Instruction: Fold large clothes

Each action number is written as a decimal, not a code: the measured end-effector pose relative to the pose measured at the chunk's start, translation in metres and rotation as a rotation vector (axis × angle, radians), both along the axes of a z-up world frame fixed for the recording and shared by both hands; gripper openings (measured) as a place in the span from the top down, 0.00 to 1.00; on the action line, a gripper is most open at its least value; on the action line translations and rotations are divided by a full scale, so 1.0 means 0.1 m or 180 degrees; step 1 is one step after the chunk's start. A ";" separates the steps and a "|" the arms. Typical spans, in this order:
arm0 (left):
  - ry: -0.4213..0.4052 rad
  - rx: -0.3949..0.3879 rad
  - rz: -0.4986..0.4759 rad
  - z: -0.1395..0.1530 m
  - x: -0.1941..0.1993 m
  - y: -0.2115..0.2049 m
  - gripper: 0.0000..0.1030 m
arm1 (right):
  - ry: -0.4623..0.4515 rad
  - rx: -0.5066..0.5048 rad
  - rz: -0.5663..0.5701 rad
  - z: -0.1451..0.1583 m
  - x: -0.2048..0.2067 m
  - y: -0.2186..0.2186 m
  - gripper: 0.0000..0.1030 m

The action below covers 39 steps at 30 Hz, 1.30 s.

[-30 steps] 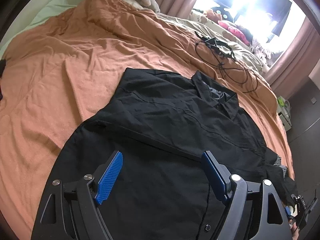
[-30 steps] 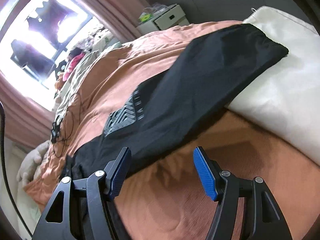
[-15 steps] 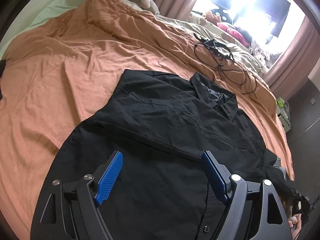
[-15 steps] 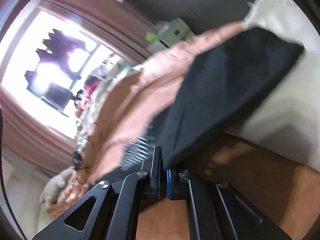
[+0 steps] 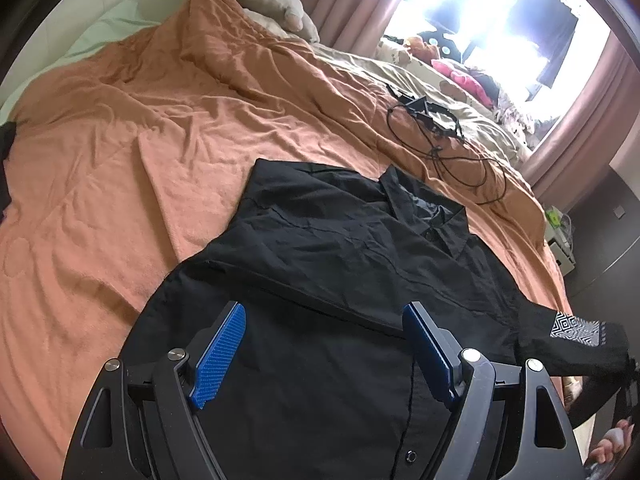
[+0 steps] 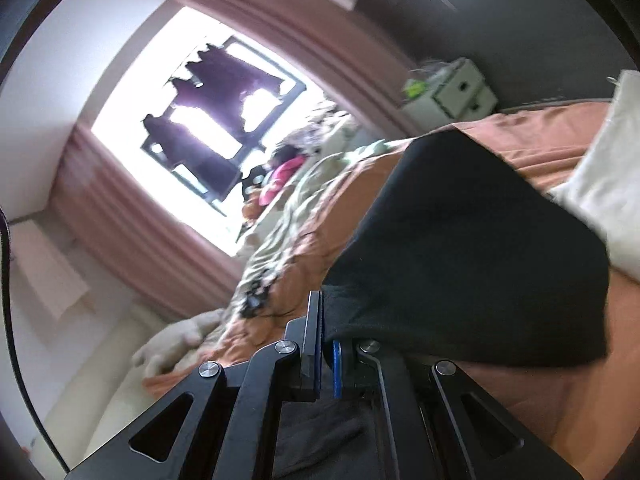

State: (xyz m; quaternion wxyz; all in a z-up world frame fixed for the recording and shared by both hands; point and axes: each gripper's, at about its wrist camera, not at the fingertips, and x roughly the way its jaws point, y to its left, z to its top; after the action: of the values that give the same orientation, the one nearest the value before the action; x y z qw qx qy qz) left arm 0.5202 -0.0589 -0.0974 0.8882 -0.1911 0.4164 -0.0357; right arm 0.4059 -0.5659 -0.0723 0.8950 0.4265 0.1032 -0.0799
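Note:
A black collared shirt lies spread on an orange blanket on the bed. Its left side is folded over the body. My left gripper is open and empty, hovering over the shirt's lower front. My right gripper is shut on the shirt's black sleeve and holds it lifted off the bed. In the left wrist view the lifted sleeve, with a white patterned patch, stretches to the right edge.
A black cable tangle lies on the bedding beyond the collar. A cream pillow sits at the right in the right wrist view. A white drawer box stands by the dark wall. A bright window is behind.
My right gripper closed on the sleeve edge and lifted it, tilting upward. The sleeve with its patterned patch rose into the left wrist view. My left gripper stayed open over the shirt.

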 end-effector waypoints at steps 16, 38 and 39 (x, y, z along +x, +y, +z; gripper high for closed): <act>0.0070 -0.0219 0.0101 0.00 0.03 0.32 0.21 | 0.0149 -0.0429 0.0837 0.05 0.79 1.45 0.95; 0.0086 -0.0206 -0.0031 0.04 0.01 0.19 0.21 | 0.1432 0.0339 0.1437 -1.23 0.97 1.82 0.32; 0.0084 -0.0199 -0.0035 0.04 0.01 0.18 0.21 | 0.1469 0.0415 0.1346 -1.25 0.90 1.76 0.32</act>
State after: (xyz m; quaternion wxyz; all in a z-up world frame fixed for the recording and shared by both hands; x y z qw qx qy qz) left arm 0.5207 -0.0413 -0.0933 0.8760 -0.2168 0.4278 -0.0511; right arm 0.4963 -0.3896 -0.1969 0.8156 0.4226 0.3947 0.0200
